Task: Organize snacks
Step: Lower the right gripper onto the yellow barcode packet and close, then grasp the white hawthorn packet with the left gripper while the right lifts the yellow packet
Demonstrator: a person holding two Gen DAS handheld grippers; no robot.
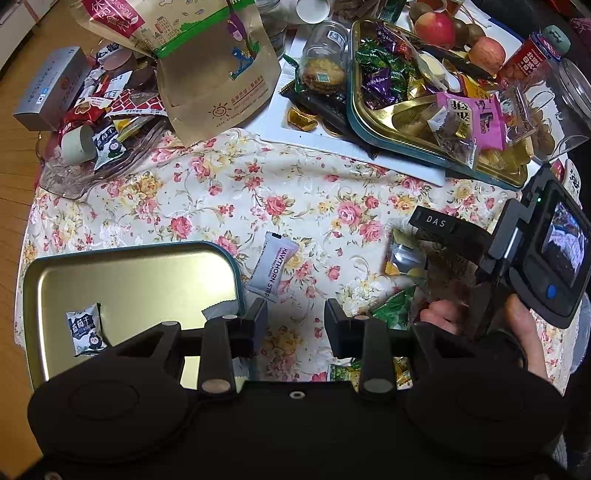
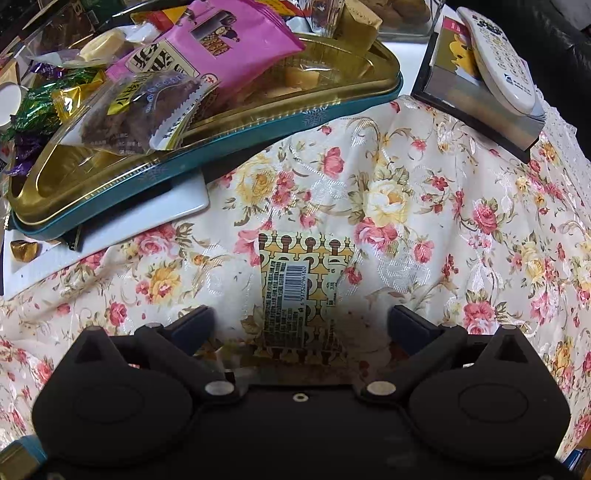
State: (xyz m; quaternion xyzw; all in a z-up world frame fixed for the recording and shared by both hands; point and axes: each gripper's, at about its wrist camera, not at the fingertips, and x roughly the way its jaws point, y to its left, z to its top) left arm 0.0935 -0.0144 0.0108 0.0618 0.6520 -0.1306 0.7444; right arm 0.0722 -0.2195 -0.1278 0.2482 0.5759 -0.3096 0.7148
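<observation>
A gold tin tray (image 1: 129, 273) with a teal rim lies at the lower left and holds one small white snack packet (image 1: 85, 328). A white Hawthorn strip packet (image 1: 272, 265) lies on the floral cloth beside the tray. My left gripper (image 1: 295, 323) is open and empty, just above the cloth near the tray's right edge. My right gripper (image 2: 300, 321) is open wide, its fingers either side of a yellow patterned snack packet (image 2: 301, 284) lying flat on the cloth. The right gripper also shows in the left wrist view (image 1: 439, 236), over that packet (image 1: 404, 254).
A second gold tray (image 1: 424, 96) piled with candies rests on a white board (image 1: 351, 147) at the back. A glass dish (image 1: 92, 166) of snacks, a brown paper bag (image 1: 218, 66), apples (image 1: 434, 27) and jars crowd the back. A remote (image 2: 498, 62) lies on a box at right. Green packets (image 1: 393, 308) lie close by.
</observation>
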